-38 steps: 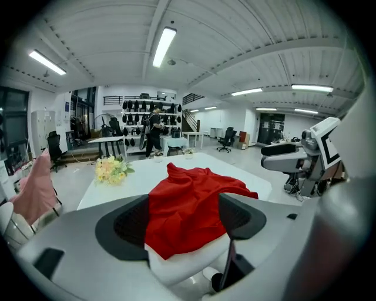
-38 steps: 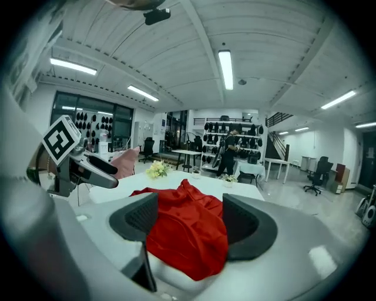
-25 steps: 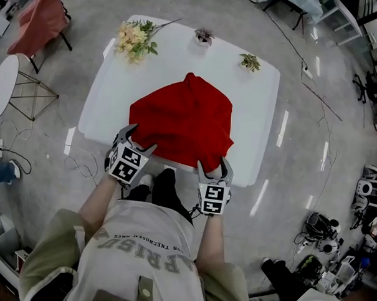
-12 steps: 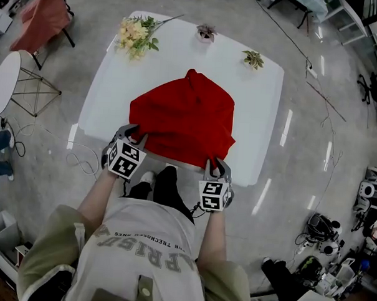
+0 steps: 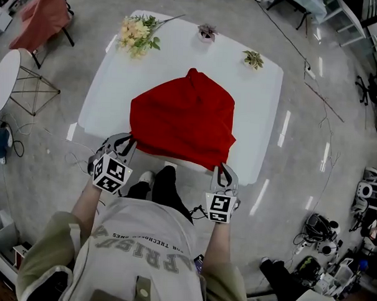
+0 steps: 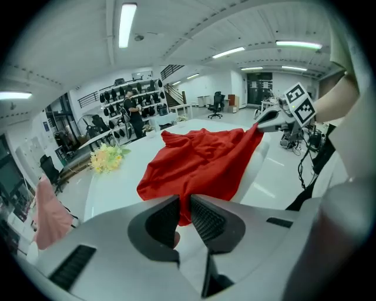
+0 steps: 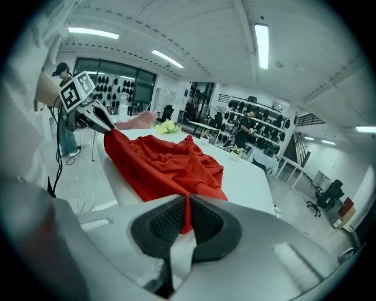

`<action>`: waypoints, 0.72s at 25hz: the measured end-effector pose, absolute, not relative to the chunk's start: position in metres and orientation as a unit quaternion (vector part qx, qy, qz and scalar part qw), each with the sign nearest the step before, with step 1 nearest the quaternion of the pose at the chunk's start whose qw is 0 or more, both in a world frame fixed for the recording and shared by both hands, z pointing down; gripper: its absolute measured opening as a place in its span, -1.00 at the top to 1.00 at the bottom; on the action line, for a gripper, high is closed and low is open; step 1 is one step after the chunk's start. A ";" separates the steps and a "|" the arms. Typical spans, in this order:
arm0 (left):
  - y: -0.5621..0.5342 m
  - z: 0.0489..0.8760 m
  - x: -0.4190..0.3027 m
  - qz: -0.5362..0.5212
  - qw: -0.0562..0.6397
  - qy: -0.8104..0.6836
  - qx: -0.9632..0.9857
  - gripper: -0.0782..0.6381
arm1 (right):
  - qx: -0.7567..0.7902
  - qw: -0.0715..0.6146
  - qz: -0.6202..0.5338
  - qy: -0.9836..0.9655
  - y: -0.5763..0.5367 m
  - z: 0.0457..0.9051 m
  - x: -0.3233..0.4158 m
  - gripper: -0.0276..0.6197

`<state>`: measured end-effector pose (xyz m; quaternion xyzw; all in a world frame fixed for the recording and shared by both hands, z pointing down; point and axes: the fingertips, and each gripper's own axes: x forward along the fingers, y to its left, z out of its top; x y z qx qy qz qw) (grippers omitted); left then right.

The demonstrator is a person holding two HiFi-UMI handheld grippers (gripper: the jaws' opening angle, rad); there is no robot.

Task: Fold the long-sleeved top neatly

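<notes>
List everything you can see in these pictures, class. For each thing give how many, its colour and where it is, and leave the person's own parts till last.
long-sleeved top: one, red, spread on the table, its hem at the near edge
table: one, white, middle of the floor
flowers: one bunch, yellow with green leaves, far left corner of the table
potted plants: two, small, green, along the table's far edge
round side table: one, white, on the floor at left
cloth: one, pinkish red, draped over a chair at far left
left gripper: one, grey, jaws just closed on the top's near left corner
right gripper: one, grey, jaws just closed on the top's near right corner
</notes>
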<state>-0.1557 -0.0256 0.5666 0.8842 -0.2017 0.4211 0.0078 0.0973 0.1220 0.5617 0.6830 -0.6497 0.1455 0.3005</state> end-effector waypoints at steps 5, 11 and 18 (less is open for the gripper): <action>0.005 0.589 -0.176 0.452 0.031 -0.160 0.877 0.61 | 0.646 0.350 0.143 -0.663 0.139 0.578 0.085 0.88; 0.030 0.627 -0.191 0.499 0.060 -0.126 0.855 0.61 | 0.613 0.381 0.206 -0.661 0.153 0.613 0.081 0.87; 0.038 0.645 -0.194 0.535 0.077 -0.103 0.835 0.33 | 0.575 0.390 0.258 -0.671 0.157 0.629 0.074 0.61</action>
